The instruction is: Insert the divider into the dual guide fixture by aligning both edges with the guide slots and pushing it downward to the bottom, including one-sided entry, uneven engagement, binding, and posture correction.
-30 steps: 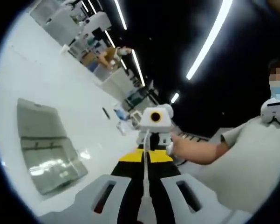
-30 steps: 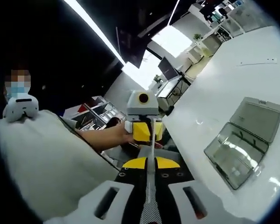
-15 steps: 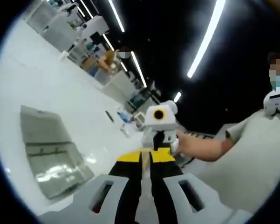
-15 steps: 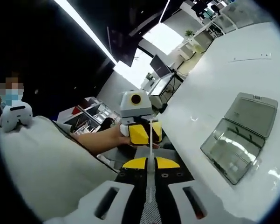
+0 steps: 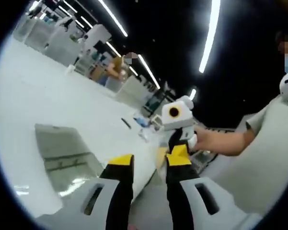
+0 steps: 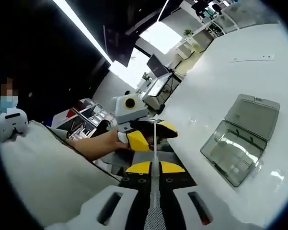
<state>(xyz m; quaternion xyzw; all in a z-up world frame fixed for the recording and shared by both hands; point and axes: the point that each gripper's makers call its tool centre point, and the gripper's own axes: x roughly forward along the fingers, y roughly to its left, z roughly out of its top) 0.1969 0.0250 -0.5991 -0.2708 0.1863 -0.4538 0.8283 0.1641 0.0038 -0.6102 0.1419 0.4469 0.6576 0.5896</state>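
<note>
Now the left gripper [image 5: 148, 163] is gaping, having released the divider [image 6: 155, 143]; the right gripper [image 6: 155, 167] alone is clamping it above the fixture [image 6: 239, 143].

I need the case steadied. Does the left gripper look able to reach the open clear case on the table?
Probably yes: the left gripper is open, and only bare table lies between it and the clear case.
</note>
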